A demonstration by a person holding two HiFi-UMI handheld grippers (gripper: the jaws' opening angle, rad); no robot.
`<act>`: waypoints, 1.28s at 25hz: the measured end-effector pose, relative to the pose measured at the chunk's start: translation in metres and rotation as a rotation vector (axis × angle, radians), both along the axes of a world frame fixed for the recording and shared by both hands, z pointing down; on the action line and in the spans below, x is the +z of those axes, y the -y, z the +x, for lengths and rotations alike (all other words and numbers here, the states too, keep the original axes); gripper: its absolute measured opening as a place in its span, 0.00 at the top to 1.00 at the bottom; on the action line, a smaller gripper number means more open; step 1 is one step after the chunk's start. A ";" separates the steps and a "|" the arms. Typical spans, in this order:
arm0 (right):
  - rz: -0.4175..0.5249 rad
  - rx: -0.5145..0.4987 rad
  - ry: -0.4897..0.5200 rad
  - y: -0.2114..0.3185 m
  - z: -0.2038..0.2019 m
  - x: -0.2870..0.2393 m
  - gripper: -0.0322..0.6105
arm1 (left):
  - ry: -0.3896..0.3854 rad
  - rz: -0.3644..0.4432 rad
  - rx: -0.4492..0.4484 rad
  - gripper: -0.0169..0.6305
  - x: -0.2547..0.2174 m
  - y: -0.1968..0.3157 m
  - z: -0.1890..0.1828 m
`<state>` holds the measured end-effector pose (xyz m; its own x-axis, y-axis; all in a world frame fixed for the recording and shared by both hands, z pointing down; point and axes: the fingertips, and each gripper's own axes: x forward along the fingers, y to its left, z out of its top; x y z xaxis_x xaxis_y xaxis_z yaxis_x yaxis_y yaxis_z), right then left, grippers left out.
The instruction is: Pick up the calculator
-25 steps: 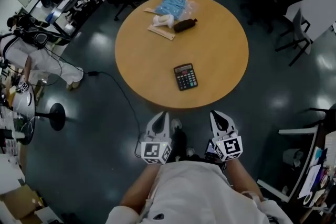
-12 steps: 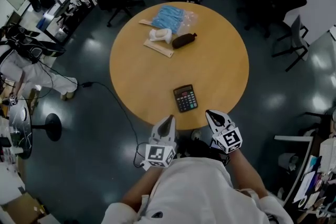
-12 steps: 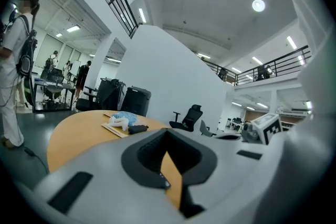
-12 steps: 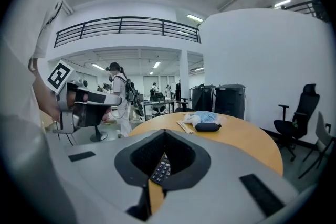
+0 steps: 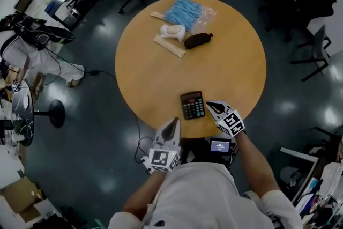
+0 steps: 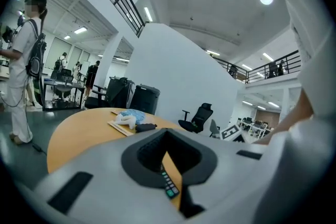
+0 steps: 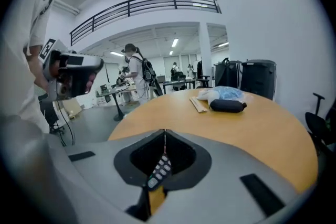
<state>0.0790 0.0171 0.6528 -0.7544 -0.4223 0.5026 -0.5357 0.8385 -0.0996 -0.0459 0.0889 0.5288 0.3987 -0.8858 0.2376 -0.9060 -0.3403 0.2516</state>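
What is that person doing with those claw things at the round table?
A person stands at the round wooden table with a two-jaw gripper in each hand. The right gripper has its tip right beside the calculator, which lies flat near the table's near edge. Its jaws are shut and hold nothing. The left gripper, also shut and empty, is at that same edge. The calculator is not picked up yet. A blue bag and a dark pouch lie on the far side.
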 end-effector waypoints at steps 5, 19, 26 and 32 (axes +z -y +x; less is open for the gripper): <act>-0.122 -0.122 -0.083 0.032 -0.009 0.051 0.86 | 0.006 -0.037 -0.020 0.96 0.016 0.011 -0.001; -0.354 -0.512 -0.233 0.051 -0.047 0.120 0.65 | 0.003 -0.092 -0.051 0.96 0.034 0.033 -0.008; -0.471 -0.599 -0.228 0.041 -0.062 0.128 0.74 | 0.010 -0.121 -0.084 0.96 0.045 0.036 -0.024; -0.459 -0.450 -0.186 0.029 -0.046 0.112 0.79 | 0.008 -0.122 -0.061 0.96 0.049 0.039 -0.023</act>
<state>0.0326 -0.0119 0.7648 -0.6904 0.2010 0.6950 -0.1864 0.8788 -0.4393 -0.0692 0.0496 0.5774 0.3428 -0.8727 0.3478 -0.9261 -0.2519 0.2808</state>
